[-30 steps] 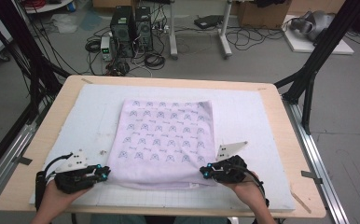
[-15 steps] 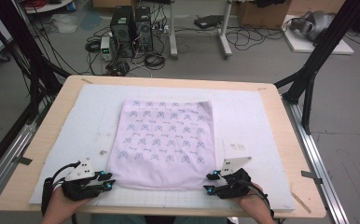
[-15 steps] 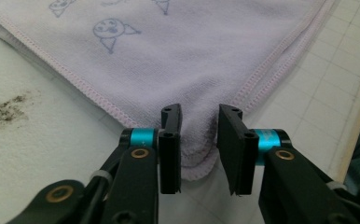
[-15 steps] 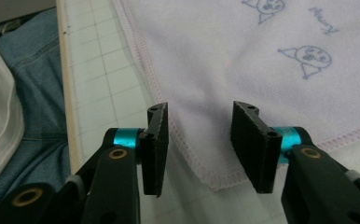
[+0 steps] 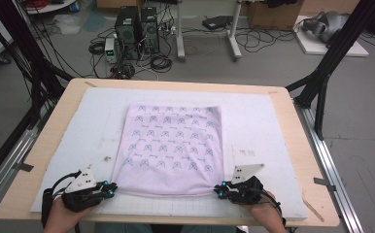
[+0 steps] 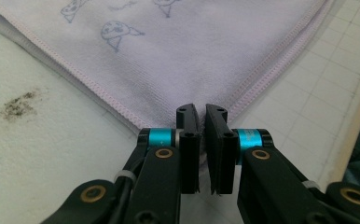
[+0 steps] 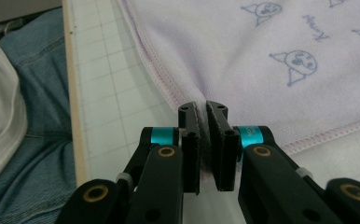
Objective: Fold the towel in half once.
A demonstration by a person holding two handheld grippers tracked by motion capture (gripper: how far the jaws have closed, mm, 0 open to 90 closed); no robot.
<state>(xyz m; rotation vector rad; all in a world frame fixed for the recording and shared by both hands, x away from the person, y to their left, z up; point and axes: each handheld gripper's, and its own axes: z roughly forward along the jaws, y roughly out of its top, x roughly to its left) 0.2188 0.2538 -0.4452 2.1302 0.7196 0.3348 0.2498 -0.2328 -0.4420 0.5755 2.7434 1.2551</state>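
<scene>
A lilac towel [image 5: 171, 145] printed with small cartoon faces lies flat on the white grid mat [image 5: 273, 126]. My left gripper [image 5: 112, 189] is at the towel's near left corner. In the left gripper view its jaws [image 6: 201, 109] have just closed and are shut on the corner of the towel [image 6: 178, 56]. My right gripper [image 5: 217, 189] is at the near right corner. In the right gripper view its jaws [image 7: 203, 108] have likewise just closed, with the towel's [image 7: 243, 60] hemmed corner pinched and puckered between them. Both grippers lie low on the mat.
The mat covers a wooden table [image 5: 54, 126] with black frame posts at its sides. A dark smudge [image 5: 107, 158] marks the mat left of the towel. Computers and cables sit on the floor beyond. The person's jeans [image 7: 29, 116] are at the near edge.
Both grippers have slid slightly toward the table's near edge and closed on the towel's near corners. The towel's near hem now lies straighter between them.
</scene>
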